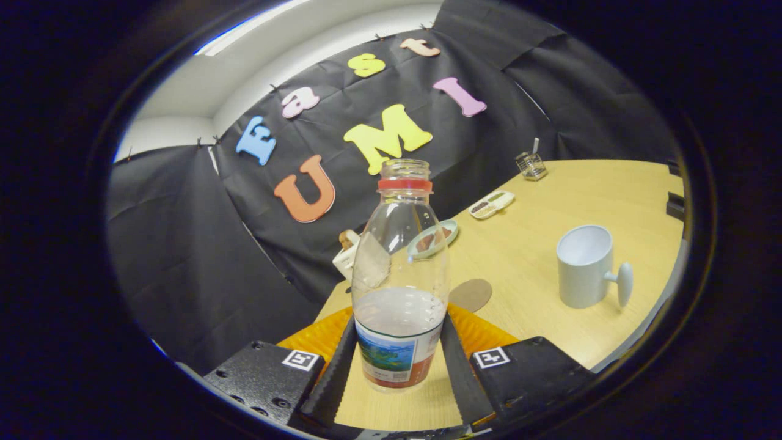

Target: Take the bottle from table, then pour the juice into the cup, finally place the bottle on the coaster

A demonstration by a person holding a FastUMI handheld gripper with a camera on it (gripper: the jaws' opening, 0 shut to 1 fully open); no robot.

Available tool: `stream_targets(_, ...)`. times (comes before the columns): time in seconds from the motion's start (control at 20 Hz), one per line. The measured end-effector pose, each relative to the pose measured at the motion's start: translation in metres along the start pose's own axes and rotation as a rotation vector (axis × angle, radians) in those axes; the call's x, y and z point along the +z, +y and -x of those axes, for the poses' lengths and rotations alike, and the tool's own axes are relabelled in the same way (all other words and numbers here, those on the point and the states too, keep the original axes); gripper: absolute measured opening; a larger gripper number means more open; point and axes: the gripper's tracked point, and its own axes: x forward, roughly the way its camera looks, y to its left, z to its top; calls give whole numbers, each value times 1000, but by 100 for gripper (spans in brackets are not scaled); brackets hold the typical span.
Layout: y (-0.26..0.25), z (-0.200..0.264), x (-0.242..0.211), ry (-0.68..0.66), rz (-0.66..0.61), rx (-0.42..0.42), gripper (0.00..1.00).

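Jaws: your gripper holds its two fingers closed against the bottle, one on each side of the labelled lower part.
Bottle: your bottle stands upright between the fingers, clear plastic, uncapped, with a red ring at the neck. Whether its base touches the tabletop, you cannot tell.
Juice: liquid fills roughly the lower third, level with the top of the label.
Tabletop: your pale wood tabletop runs ahead and to the right of the fingers.
Mat: an orange mat lies under and just behind the bottle.
Coaster: your brown round coaster lies flat just beyond the right finger, beside the bottle.
Cup: your white cup stands upright, well to the right of the bottle, handle pointing right.
Far items: a small plate, a white tray and a wire holder sit farther back.
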Motion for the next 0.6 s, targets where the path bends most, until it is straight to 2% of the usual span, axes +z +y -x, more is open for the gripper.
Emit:
stream_targets(0.3,-24,-7,1,8,-255,-2,77)
stream_targets(0.5,-32,-10,-3,18,-391,23,77)
stream_targets(0.6,-38,-11,-1,12,-500,36,77)
